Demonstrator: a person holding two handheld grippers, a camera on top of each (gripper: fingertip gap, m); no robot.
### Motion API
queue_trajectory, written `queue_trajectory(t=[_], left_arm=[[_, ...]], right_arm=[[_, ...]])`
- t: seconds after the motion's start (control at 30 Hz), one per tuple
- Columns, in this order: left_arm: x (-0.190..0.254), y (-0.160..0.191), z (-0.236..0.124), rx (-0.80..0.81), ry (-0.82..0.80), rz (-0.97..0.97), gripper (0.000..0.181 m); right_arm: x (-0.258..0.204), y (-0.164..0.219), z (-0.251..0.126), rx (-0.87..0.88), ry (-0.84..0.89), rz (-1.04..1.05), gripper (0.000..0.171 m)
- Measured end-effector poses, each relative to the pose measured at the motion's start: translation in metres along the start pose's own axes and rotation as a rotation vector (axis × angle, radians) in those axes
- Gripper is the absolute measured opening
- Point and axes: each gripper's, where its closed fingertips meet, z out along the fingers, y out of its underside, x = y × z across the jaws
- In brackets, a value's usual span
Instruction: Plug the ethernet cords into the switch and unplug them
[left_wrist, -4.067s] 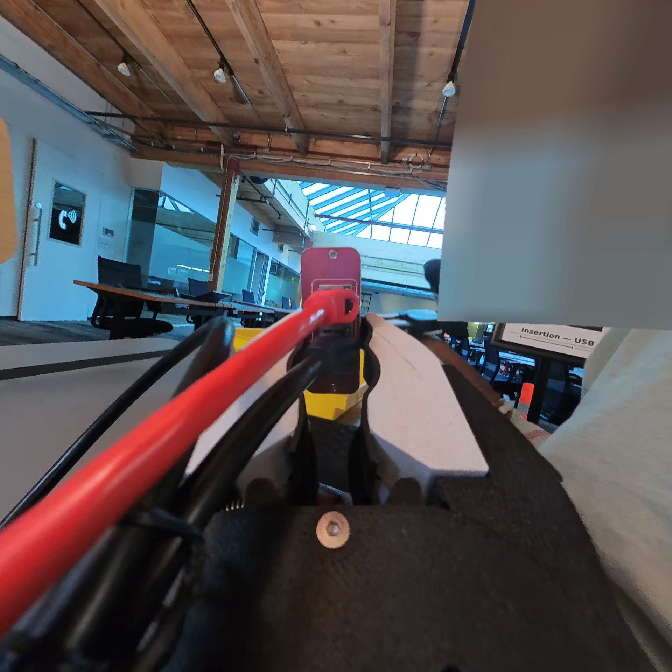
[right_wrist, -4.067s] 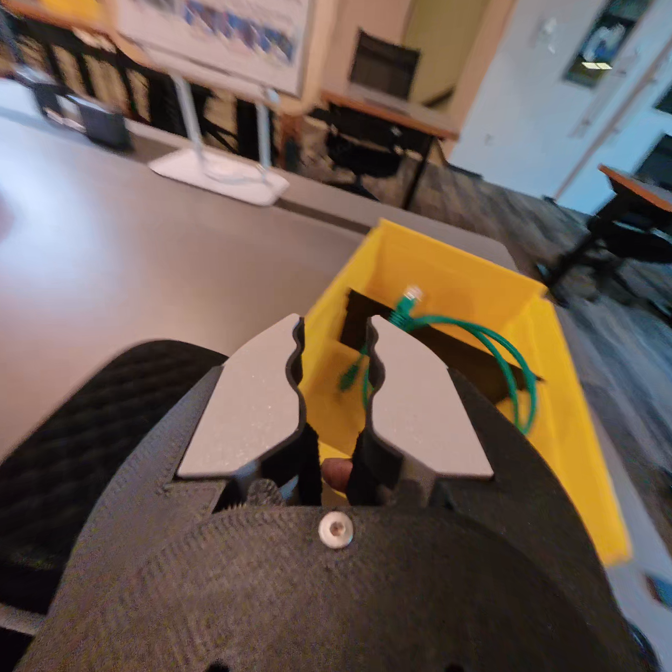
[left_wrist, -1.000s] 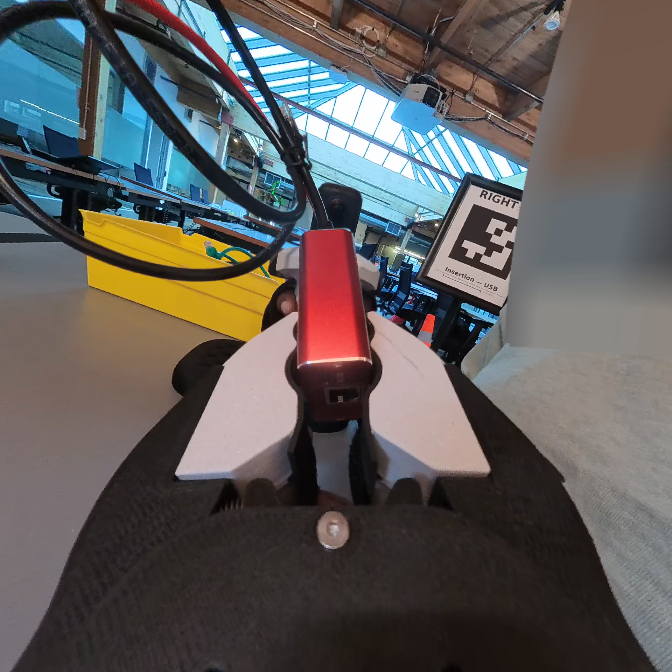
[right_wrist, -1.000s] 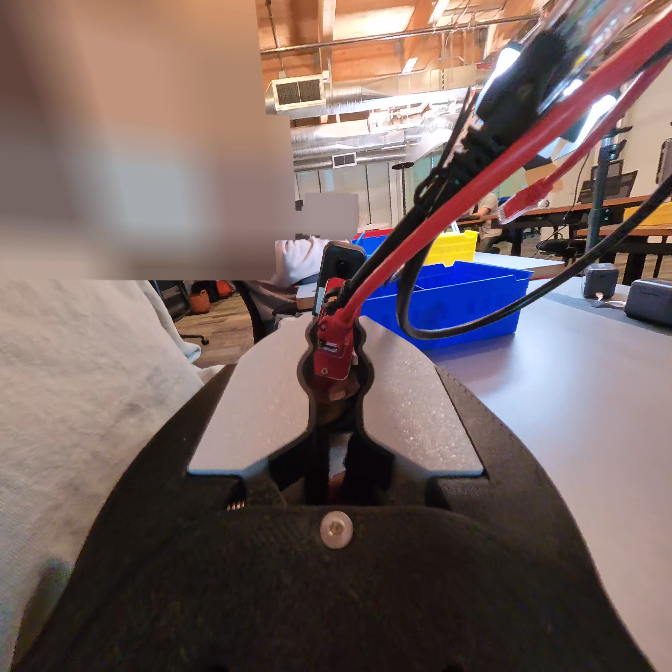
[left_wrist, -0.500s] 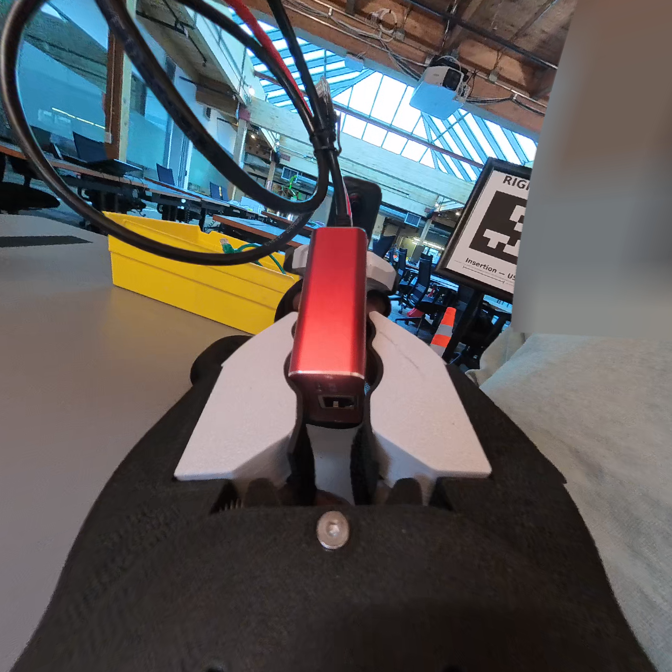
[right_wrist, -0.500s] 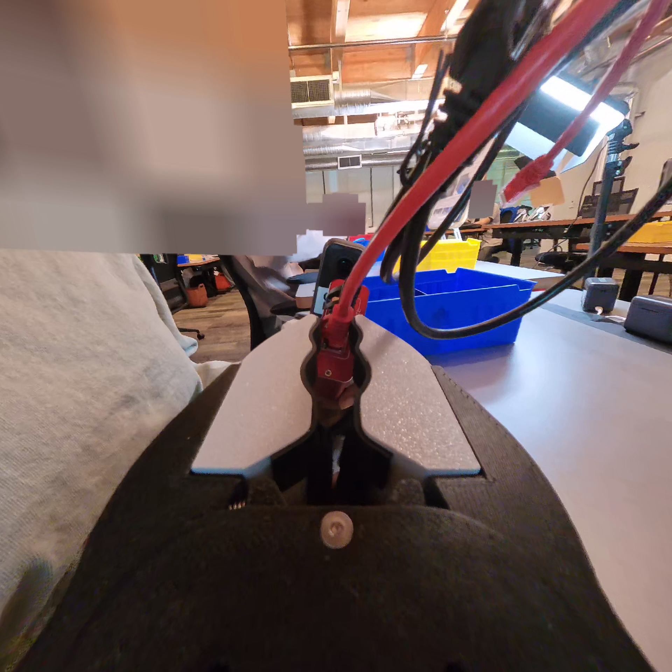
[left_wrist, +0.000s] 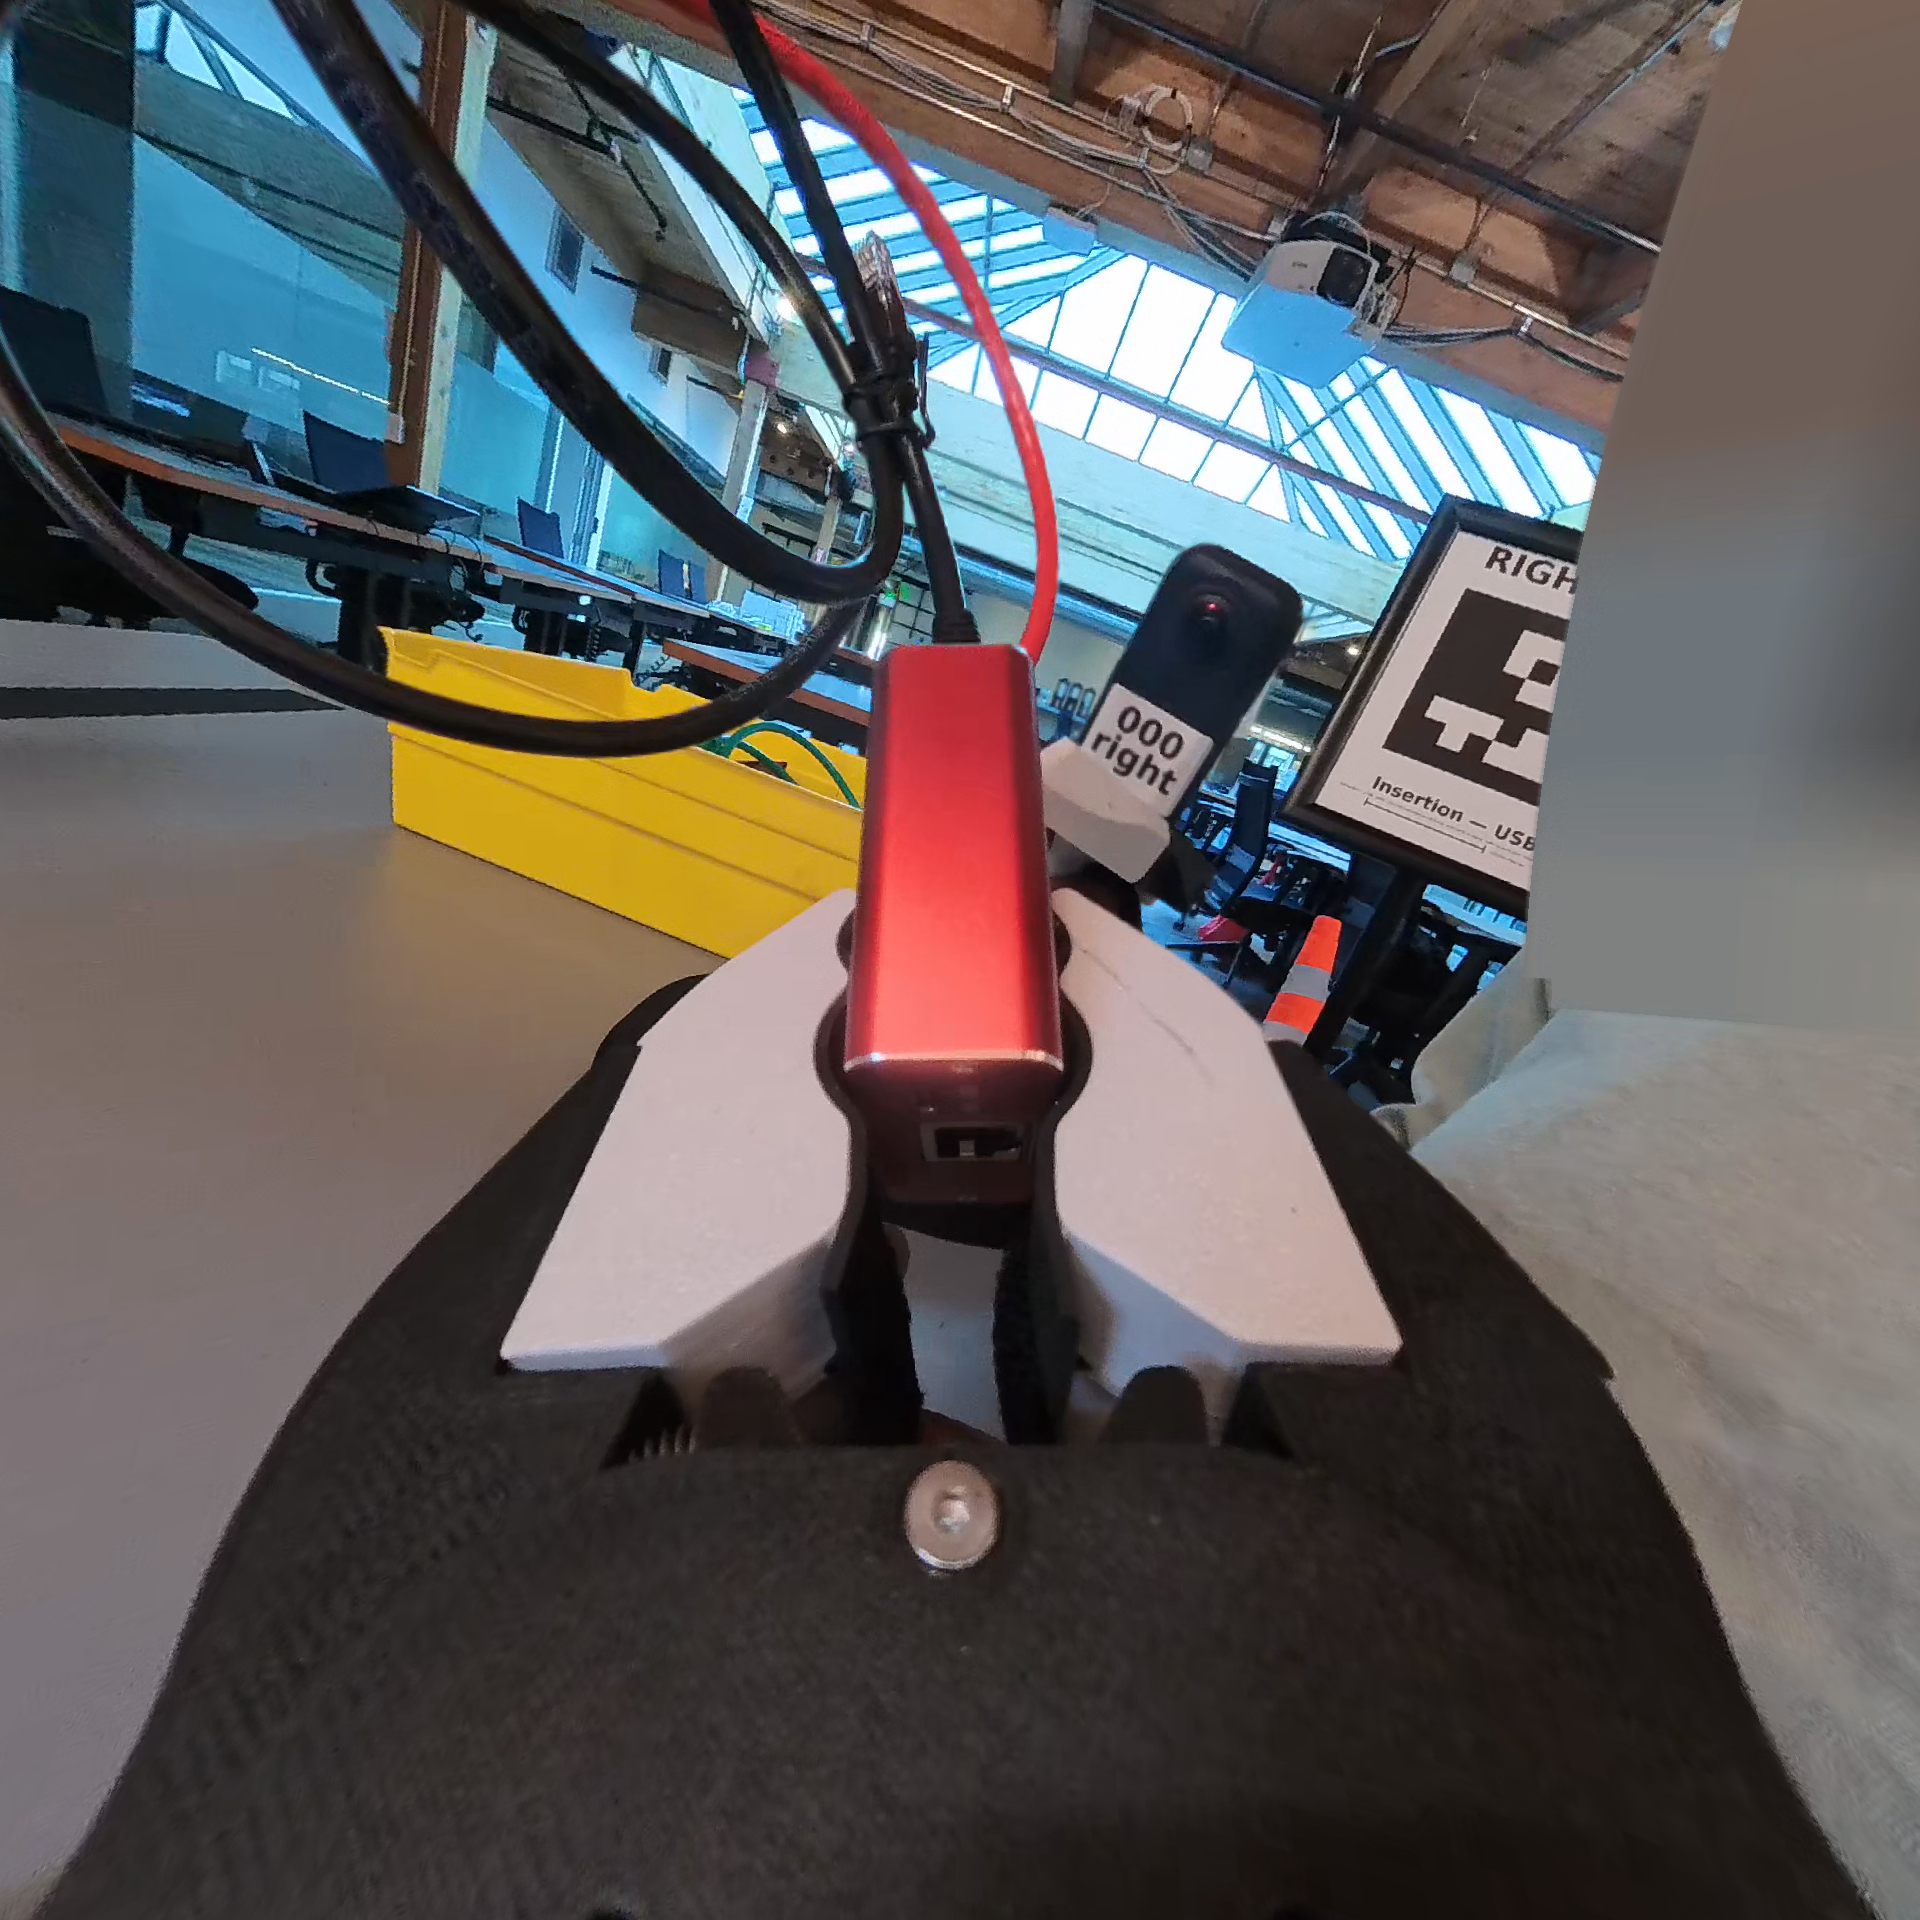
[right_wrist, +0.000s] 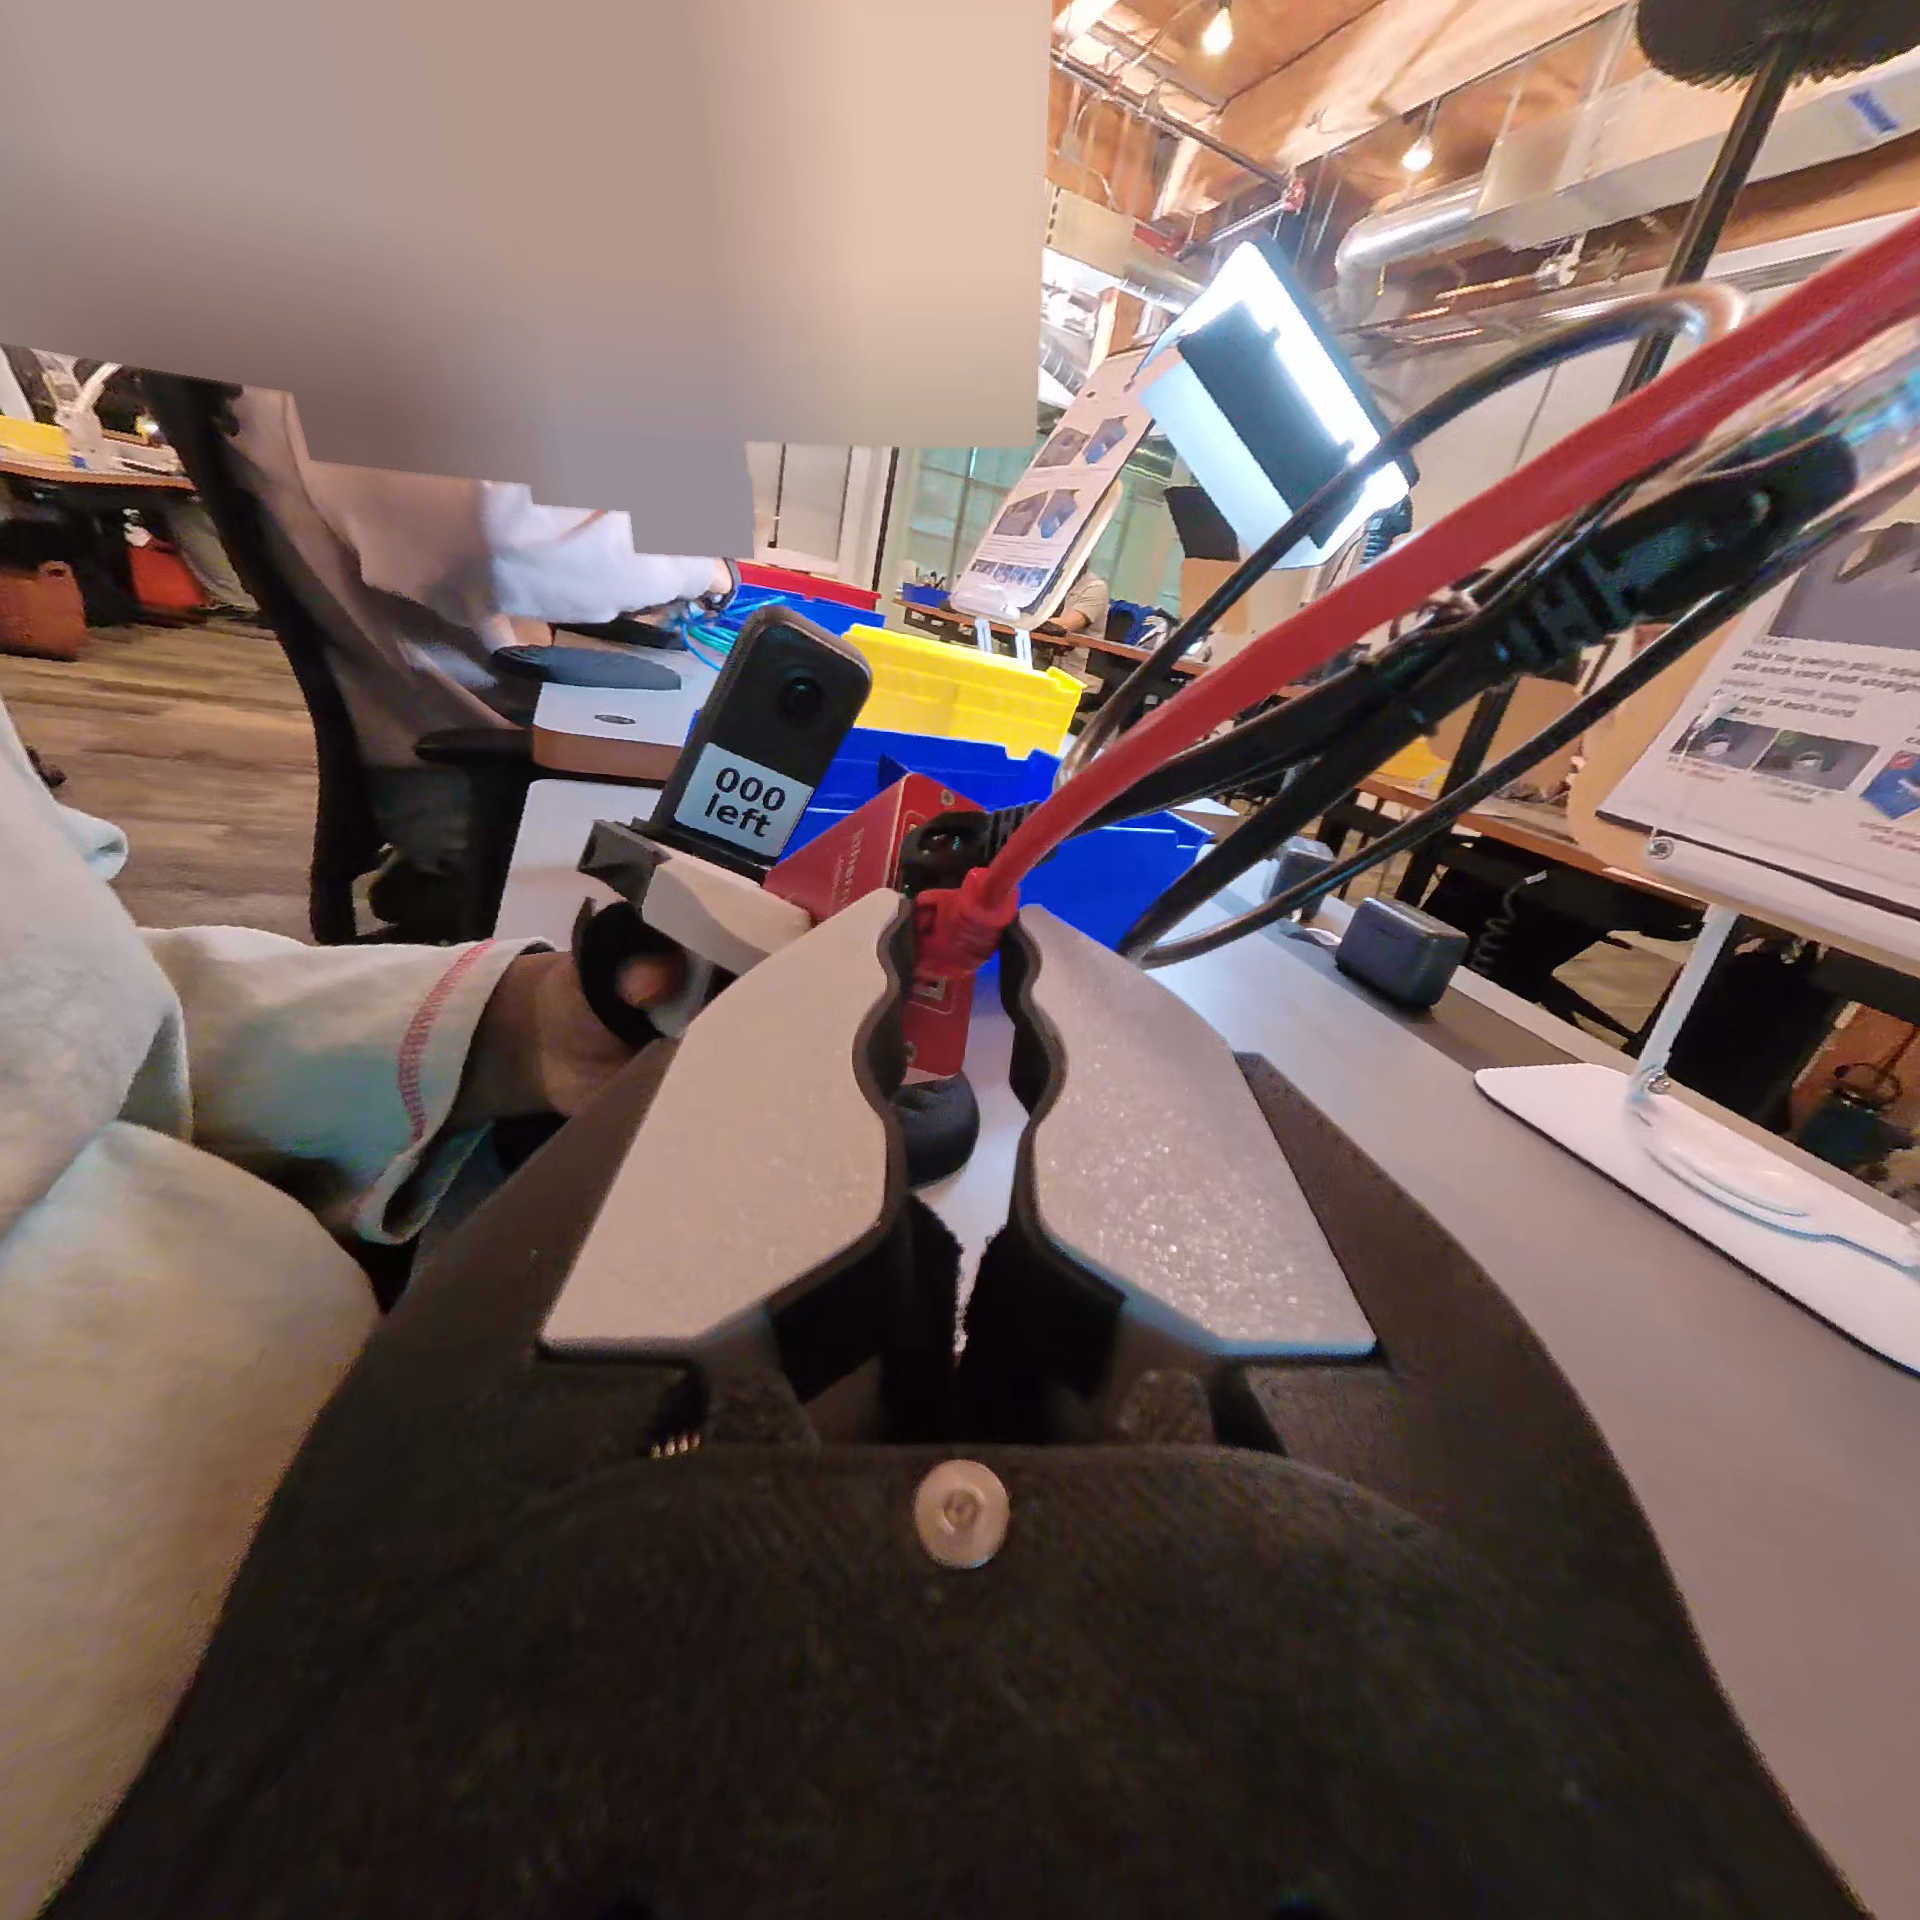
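Left tongs (left_wrist: 951, 1049) pinch the rigid, smooth red switch (left_wrist: 951, 862) above the worktop (left_wrist: 260, 987). Right tongs (right_wrist: 951, 997) clamp the red cord (right_wrist: 1351, 613) at its stiff plug boot; grip there, not on the limp cable.

My red cord (right_wrist: 1455, 540) and black cables (left_wrist: 582, 343) run off the frames' upper edges, ends unseen.

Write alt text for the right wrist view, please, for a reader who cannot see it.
The right gripper is shut on a red ethernet plug seated in a small red switch, which the left gripper holds opposite. The red cord and black cables rise to the upper right above a grey table.
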Motion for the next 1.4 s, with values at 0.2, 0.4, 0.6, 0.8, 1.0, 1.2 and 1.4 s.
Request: queue_trajectory(t=[0.2,0.4,0.6,0.8,1.0,1.2,1.4], left_arm=[[0.002,-0.009,-0.003,0.055,0.043,-0.059,0.029],[0.034,-0.035,-0.025,0.22,0.295,-0.124,0.028],[0.031,-0.038,-0.024,0.244,0.268,-0.095,0.028],[0.015,-0.044,-0.028,0.298,0.199,-0.157,0.029],[0.014,-0.037,-0.023,0.256,0.168,-0.121,0.029],[0.013,-0.034,-0.021,0.234,0.162,-0.121,0.029],[0.014,-0.024,-0.014,0.165,0.145,-0.096,0.029]], right_arm=[[0.0,-0.005,0.004,0.064,0.016,0.039,0.016],[0.053,-0.035,-0.05,0.332,0.251,0.163,0.012],[0.109,-0.064,-0.195,0.264,0.687,0.044,0.013],[0.114,-0.075,-0.279,-0.176,1.181,-0.142,0.015],[0.117,-0.038,-0.3,-0.623,1.314,-0.049,0.016],[0.115,-0.028,-0.313,-0.816,1.39,-0.075,0.015],[0.103,-0.004,-0.301,-0.968,1.246,0.07,0.014]])
